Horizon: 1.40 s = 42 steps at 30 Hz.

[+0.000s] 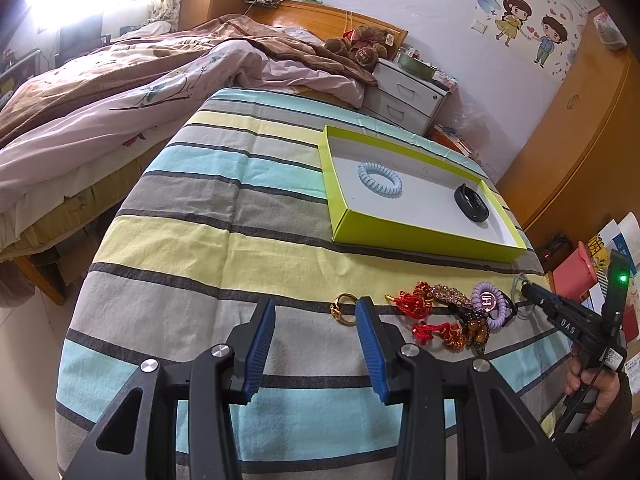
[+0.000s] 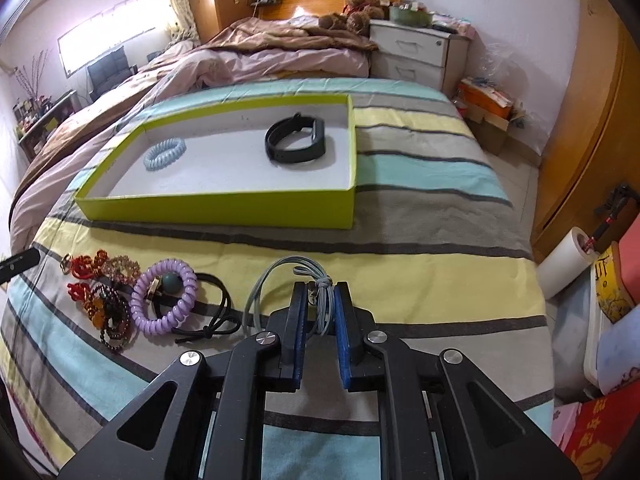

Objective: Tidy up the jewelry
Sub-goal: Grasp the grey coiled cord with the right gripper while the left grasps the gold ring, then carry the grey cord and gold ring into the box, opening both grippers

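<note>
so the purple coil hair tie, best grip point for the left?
Take the coil's near arc, from above, fingers straddling the band. The purple coil hair tie lies flat on the striped cloth overlapping a black cord and beads; that arc looks least tangled.

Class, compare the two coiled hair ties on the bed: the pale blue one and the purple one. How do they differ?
The pale blue coil tie lies inside the green box; the purple coil tie lies outside it, on the striped sheet. The pale blue coil tie lies alone, while the purple coil tie overlaps other jewelry. Both are spiral rings lying flat.
</note>
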Tool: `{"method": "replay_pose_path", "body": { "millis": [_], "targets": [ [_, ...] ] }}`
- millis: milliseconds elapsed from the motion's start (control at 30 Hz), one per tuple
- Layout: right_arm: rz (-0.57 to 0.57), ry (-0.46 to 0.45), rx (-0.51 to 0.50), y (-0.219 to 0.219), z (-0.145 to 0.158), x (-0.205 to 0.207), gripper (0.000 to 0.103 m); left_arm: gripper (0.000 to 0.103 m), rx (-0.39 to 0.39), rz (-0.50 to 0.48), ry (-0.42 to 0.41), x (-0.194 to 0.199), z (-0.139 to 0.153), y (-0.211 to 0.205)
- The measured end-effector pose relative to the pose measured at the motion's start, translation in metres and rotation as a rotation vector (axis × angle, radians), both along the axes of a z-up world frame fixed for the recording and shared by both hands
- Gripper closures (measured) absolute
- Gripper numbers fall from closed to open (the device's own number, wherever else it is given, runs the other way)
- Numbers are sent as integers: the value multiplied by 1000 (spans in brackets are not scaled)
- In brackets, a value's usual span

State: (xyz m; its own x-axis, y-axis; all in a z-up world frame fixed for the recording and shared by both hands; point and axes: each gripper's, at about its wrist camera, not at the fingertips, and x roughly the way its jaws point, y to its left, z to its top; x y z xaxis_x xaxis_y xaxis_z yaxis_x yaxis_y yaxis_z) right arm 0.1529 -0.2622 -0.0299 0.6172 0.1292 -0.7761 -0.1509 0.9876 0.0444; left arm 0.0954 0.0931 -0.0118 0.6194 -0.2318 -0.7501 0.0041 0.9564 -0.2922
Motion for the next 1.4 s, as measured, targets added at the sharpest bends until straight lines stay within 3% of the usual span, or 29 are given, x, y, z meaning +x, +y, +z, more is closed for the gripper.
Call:
{"method": "replay_pose_path", "body": {
  "millis": [367, 467, 667, 967, 1100, 1400],
  "targets": [
    [-77, -88, 50, -19, 32, -23, 90, 61, 76, -91, 30, 11, -12, -25],
    [-78, -96, 63, -20, 35, -28, 90, 61, 149, -94, 22, 16, -14, -34],
    [-72, -104, 73, -20, 37, -30, 90, 61, 209, -113, 26, 20, -20, -46],
    [-57, -105, 77, -16, 36, -29, 90, 62, 241, -121, 17, 19, -22, -53],
    [-51, -102, 81, -14, 35, -28, 90, 74, 250, -120, 14, 19, -21, -54],
    [-42, -102, 82, -11, 35, -27, 90, 80, 247, -132, 5, 16, -19, -55]
  ]
}}
